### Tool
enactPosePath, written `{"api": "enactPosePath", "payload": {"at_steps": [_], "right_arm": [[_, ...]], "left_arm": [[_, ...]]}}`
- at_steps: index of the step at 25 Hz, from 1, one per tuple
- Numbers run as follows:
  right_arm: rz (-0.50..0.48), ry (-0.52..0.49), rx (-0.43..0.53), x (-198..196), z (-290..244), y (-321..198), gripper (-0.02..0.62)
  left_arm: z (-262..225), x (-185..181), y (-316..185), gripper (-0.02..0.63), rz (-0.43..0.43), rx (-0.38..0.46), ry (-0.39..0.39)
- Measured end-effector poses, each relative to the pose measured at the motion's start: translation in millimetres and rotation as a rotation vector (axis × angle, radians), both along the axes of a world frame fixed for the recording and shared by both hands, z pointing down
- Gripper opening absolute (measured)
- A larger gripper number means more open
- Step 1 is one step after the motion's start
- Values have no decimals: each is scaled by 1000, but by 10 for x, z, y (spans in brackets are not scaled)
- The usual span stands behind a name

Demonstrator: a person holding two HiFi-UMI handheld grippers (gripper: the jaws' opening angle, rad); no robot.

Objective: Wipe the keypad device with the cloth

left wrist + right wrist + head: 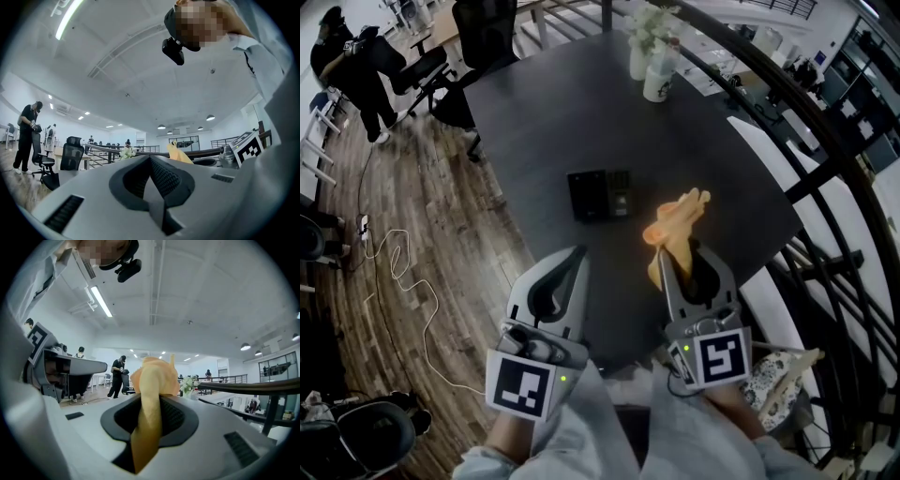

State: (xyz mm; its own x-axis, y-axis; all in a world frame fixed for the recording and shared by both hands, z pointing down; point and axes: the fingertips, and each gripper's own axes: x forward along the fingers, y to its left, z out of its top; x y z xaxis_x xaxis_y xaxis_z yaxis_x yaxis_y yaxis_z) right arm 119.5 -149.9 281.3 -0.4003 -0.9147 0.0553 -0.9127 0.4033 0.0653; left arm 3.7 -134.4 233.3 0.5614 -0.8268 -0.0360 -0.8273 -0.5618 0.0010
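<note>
Yellow-orange cloth (677, 223) is pinched between the closed jaws of the right gripper (680, 264); in the right gripper view it runs down through the slot where the jaws meet and bunches up above them. From the head view the loose end of the cloth rises past the jaw tips and hangs over the dark table (581, 112), just to the right of the keypad device (600, 195) and apart from it. The keypad device lies flat near the middle of the table, a black slab with its button panel on the right half. The left gripper (572, 264) is held beside the right one, nearer the person than the device, and its own view shows the jaws pressed together with nothing between them. At the far end of the table stands a white cup (658, 81) with pale flowers (651, 22). A light cable (403, 281) trails over the wooden floor (422, 178) at the left, near a black office chair (478, 42).
</note>
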Motion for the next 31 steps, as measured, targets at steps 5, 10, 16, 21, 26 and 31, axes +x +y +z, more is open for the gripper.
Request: {"api": "enactPosePath", "payload": {"at_steps": [5, 10, 16, 21, 26, 31], "right_arm": [[-11, -6, -4, -20, 20, -8, 100], [-17, 0, -13, -65, 43, -32, 100], [-12, -17, -30, -81, 67, -54, 100], [-2, -32, -42, -87, 96, -71, 100], [-3, -39, -52, -107, 121, -84, 100], [-4, -42, -59, -137, 148, -87, 100]], "left_arm": [[9, 8, -17, 14, 2, 0, -4], [21, -17, -38, 14, 0, -4, -3], [27, -48, -52, 14, -4, -3, 2], [49, -55, -51, 14, -3, -8, 0], [57, -52, -48, 14, 0, -13, 0], [65, -81, -44, 14, -5, -14, 0]]}}
